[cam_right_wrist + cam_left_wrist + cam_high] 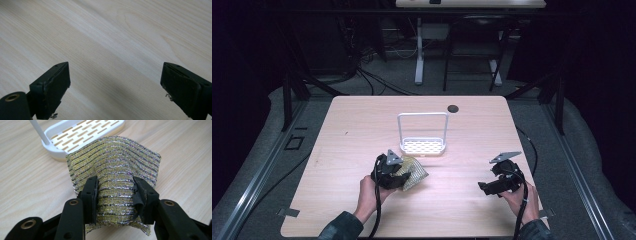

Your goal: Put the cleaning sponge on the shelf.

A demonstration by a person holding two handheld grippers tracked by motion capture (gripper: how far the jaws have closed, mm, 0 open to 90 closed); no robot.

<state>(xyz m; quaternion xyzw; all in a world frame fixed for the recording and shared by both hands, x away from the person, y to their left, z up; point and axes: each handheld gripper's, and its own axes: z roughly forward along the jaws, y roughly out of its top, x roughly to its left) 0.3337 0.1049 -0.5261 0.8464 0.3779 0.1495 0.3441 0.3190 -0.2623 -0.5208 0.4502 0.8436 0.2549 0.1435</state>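
Left gripper (115, 195) pinches a glittery gold-striped scouring cloth (117, 167), bunching it between its jaws; the left gripper view shows the cloth's free edge fanning toward the white slotted rack (82, 135), just short of it. Right gripper (115, 87), jaws spread wide, hovers over bare table (112, 32), well right of the rack.

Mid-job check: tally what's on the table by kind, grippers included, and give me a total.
White slotted plastic rack with a tall wire loop handle: 1
Glittery gold striped scrubbing cloth, clamped in the left gripper's jaws: 1
Black hand-held two-jaw grippers: 2, left gripper and right gripper, its jaws wide apart over bare wood
Total: 4
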